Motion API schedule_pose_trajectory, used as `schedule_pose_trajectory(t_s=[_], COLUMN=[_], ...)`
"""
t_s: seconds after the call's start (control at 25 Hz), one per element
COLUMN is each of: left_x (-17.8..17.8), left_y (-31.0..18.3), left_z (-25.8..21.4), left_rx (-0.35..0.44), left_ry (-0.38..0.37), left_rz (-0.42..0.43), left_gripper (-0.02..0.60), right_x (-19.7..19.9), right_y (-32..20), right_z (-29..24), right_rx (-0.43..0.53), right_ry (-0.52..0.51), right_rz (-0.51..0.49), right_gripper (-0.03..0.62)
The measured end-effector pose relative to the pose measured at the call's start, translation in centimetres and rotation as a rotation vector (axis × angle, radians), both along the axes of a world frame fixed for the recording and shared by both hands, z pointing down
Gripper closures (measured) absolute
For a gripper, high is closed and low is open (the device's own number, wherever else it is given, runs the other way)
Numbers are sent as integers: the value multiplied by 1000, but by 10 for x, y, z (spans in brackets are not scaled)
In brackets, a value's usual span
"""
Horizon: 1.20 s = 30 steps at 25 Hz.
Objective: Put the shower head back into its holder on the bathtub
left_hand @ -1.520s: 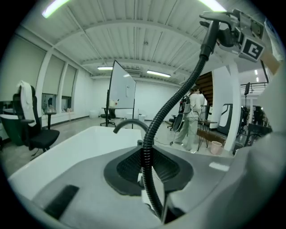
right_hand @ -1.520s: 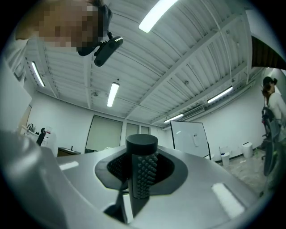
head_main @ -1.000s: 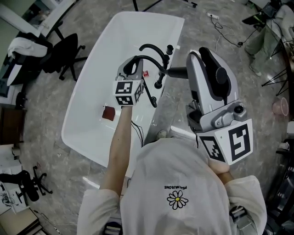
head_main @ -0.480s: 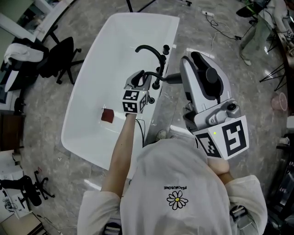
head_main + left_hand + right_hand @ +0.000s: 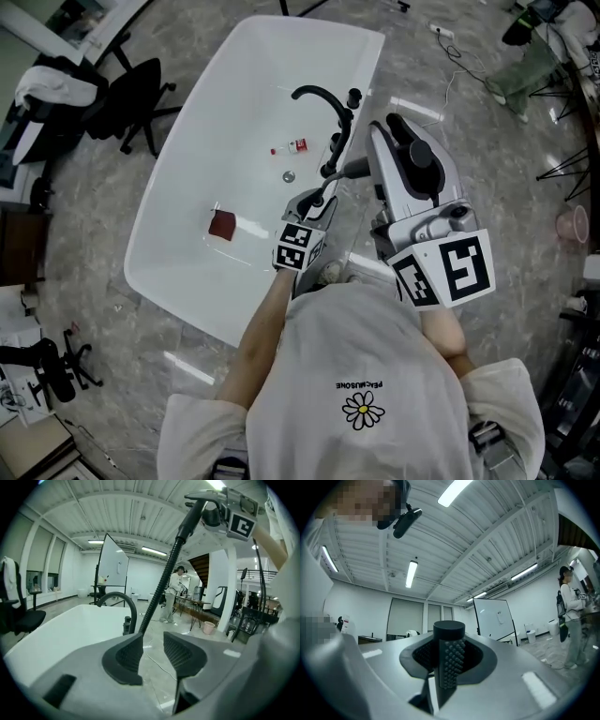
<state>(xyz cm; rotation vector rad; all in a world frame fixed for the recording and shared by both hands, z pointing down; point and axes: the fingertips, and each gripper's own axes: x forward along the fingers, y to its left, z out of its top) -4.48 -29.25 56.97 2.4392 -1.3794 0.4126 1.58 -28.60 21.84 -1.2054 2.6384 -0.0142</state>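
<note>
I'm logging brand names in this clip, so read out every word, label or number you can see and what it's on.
"PEACEMINUSONE": upside down above a daisy, on the person's white shirt.
Left marker cube, right marker cube: square patterns only, no words.
Red label on the small bottle in the bathtub: too small to read.

Left claw (image 5: 152, 645), low on an outstretched arm: jaws have just been opening, pads gripping nothing. Right claw (image 5: 449, 667), tilted upward, clamps the shower head (image 5: 450, 632).
</note>
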Motion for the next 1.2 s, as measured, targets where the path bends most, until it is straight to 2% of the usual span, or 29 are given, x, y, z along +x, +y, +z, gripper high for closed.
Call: schedule_pose_trajectory(t_s=[0.04, 0.12, 0.16, 0.4, 0.52, 0.64, 0.76, 0.88, 1.2], left_x=[-4, -18, -25, -57, -66, -73, -78, -75, -92], left_y=[3, 3, 0, -15, -17, -12, 0, 10, 7], left_z=[1, -6, -13, -59, -69, -54, -38, -27, -20], left_rx=[0, 19, 33, 139, 166, 126, 75, 38, 15], left_ry=[10, 38, 54, 127, 130, 107, 116, 109, 93], left_rz=[-20, -79, -107, -207, -231, -251, -279, -268, -283], left_gripper=[459, 568, 583, 583, 583, 583, 583, 584, 583], right_x=[-2, -6, -9, -29, -39, -46, -52, -61, -109], right_y=[-2, -8, -10, -23, -30, -34, -42, -53, -80], right_z=[4, 11, 14, 51, 78, 103, 128, 157, 227], right_rx=[-6, -21, -30, -99, -153, -215, -273, -318, -394], right_ry=[7, 18, 23, 66, 100, 108, 122, 168, 273], right_rz=[-2, -6, -8, -49, -56, -77, -84, -82, -158], right_gripper=[500, 500, 500, 500, 500, 500, 500, 500, 500])
